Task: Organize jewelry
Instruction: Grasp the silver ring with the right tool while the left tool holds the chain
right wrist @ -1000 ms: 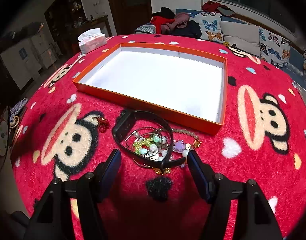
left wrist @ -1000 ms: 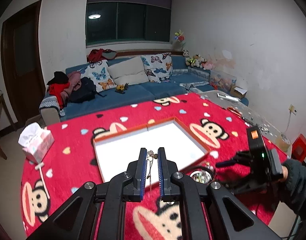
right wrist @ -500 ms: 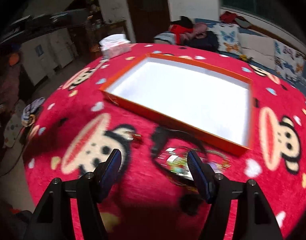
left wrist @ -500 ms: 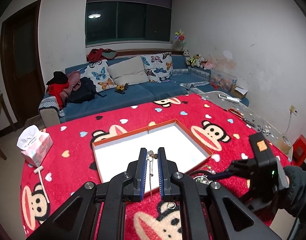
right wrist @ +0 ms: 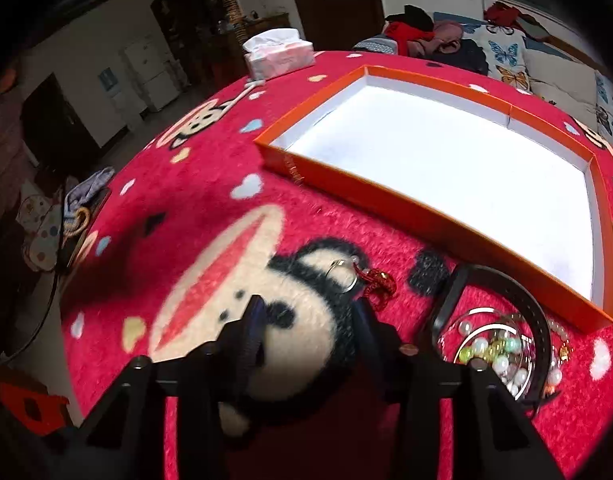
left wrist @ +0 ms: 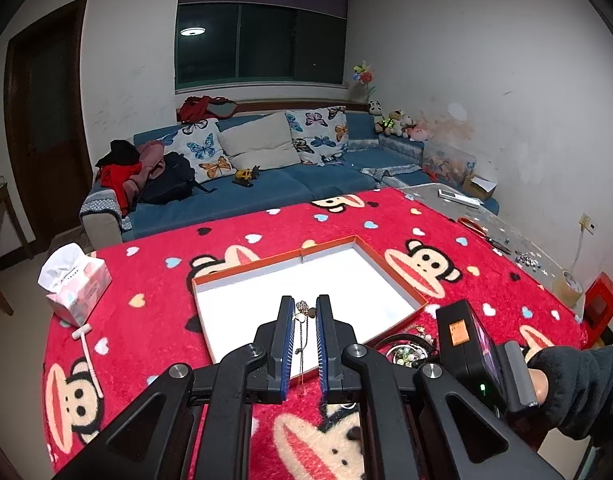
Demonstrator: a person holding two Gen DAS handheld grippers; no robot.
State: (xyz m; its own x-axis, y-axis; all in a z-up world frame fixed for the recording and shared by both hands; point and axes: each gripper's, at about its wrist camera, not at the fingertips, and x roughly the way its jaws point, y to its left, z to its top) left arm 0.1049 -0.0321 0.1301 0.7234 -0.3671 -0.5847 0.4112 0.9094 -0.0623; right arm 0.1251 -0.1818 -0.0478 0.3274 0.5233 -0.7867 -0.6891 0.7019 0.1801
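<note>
The left gripper (left wrist: 305, 314), jaws clenched on a necklace (left wrist: 302, 322), carries it toward the tray (left wrist: 390, 272) at twelve o'clock; release comes next. Right gripper (right wrist: 310, 316) jaws released.

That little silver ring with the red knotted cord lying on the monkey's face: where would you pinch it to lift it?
Probably the red knotted cord, not the silver ring. The ring lies flat in the blanket's pile, thin and hard to get under, while the knot bunches up higher. Come straight down, one finger each side. The right gripper hangs open just short of it.
</note>
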